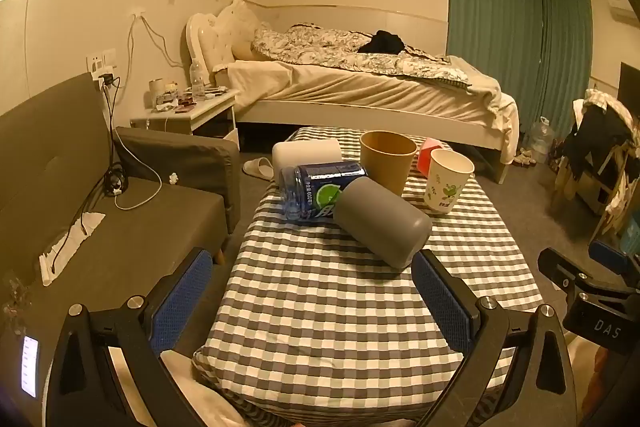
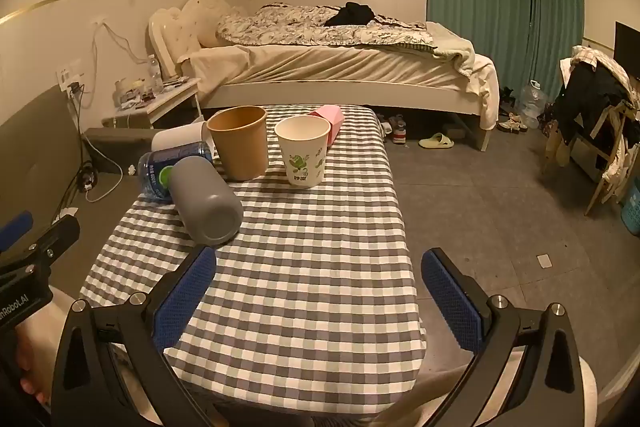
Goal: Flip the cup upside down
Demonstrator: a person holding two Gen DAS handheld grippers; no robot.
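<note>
left wrist view had the left gripper (image 1: 312, 303) at the bottom of the frame, fingers spread wide with nothing between them, over the near end of the checked cloth (image 1: 360, 307). right wrist view showed the right gripper (image 2: 320, 291) the same way, wide apart and holding nothing.

just past the fingers, at centre frame, a grey tumbler (image 1: 382, 223) lay on its side, touching a blue bottle (image 1: 316, 193) also on its side, with a white roll (image 1: 306, 153) behind that. further back, upper centre, stood a brown cup (image 2: 240, 147) and, just beside it to the right, a white printed cup (image 2: 303, 151), both upright with mouths up. a pink box (image 2: 330, 121) lay behind them.

either cup looked light and thin-walled, so a hard squeeze might crush it, and reaching over the tumbler could set it rolling. the cups stood close enough that closing on one might knock the other.
</note>
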